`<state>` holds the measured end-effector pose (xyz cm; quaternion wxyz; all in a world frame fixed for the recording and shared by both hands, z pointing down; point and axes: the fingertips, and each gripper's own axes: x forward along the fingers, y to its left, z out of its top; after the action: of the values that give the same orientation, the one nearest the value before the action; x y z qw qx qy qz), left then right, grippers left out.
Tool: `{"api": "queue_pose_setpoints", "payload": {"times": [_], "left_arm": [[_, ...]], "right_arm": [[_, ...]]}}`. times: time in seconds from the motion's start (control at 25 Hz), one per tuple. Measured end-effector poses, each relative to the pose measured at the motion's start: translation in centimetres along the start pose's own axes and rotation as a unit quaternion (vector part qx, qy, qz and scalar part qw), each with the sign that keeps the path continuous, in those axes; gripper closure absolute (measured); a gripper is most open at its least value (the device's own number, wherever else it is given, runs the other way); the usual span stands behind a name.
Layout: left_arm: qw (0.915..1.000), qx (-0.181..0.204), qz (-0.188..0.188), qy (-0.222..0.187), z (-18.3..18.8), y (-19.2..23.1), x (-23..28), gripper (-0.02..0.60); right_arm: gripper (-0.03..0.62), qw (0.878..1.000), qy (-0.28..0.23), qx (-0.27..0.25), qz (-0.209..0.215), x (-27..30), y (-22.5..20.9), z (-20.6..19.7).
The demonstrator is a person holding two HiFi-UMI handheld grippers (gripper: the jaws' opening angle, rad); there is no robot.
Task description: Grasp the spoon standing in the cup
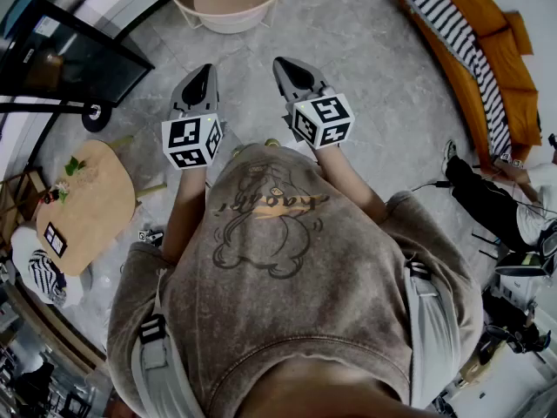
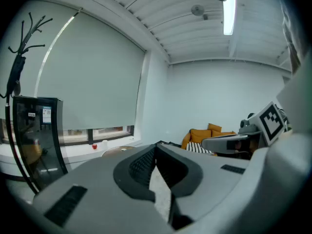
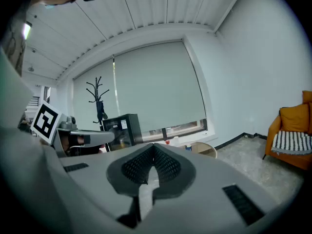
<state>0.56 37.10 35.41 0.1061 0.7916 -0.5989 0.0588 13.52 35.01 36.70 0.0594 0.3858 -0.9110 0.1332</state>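
No spoon or cup can be made out in any view. In the head view my left gripper (image 1: pixel 201 77) and right gripper (image 1: pixel 292 68) are held side by side close to the person's chest, pointing forward over the grey floor. Both are shut with nothing between the jaws. The left gripper view shows its own jaws (image 2: pixel 156 149) closed together, with the right gripper (image 2: pixel 234 141) beside it. The right gripper view shows its jaws (image 3: pixel 153 151) closed too, and the left gripper (image 3: pixel 83 138) off to its left.
A cream round rimmed table (image 1: pixel 187 11) stands ahead on the floor. An orange sofa (image 1: pixel 474 77) with a striped cushion lies at the right, a wooden table (image 1: pixel 87 212) and a black glass cabinet (image 1: pixel 65 55) at the left. Another person's legs (image 1: pixel 487 203) are at the right.
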Motion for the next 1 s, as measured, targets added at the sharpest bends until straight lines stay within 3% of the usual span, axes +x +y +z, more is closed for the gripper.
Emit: {"api": "queue_pose_setpoints", "payload": {"times": [0.6, 0.76, 1.0], "left_arm": [[0.9999, 0.002, -0.010, 0.005, -0.1, 1.7, -0.2, 0.565], [0.9995, 0.020, -0.024, 0.007, -0.7, 2.6, -0.7, 0.565], [0.9989, 0.012, -0.044, 0.002, -1.1, 3.6, -1.1, 0.563]], "right_arm": [[0.577, 1.000, -0.010, 0.013, 0.005, 1.2, 1.3, -0.4], [0.577, 1.000, -0.013, 0.012, -0.009, 1.9, 2.2, -1.4], [0.577, 1.000, -0.018, 0.003, -0.015, 2.4, 4.2, -1.8]]}}
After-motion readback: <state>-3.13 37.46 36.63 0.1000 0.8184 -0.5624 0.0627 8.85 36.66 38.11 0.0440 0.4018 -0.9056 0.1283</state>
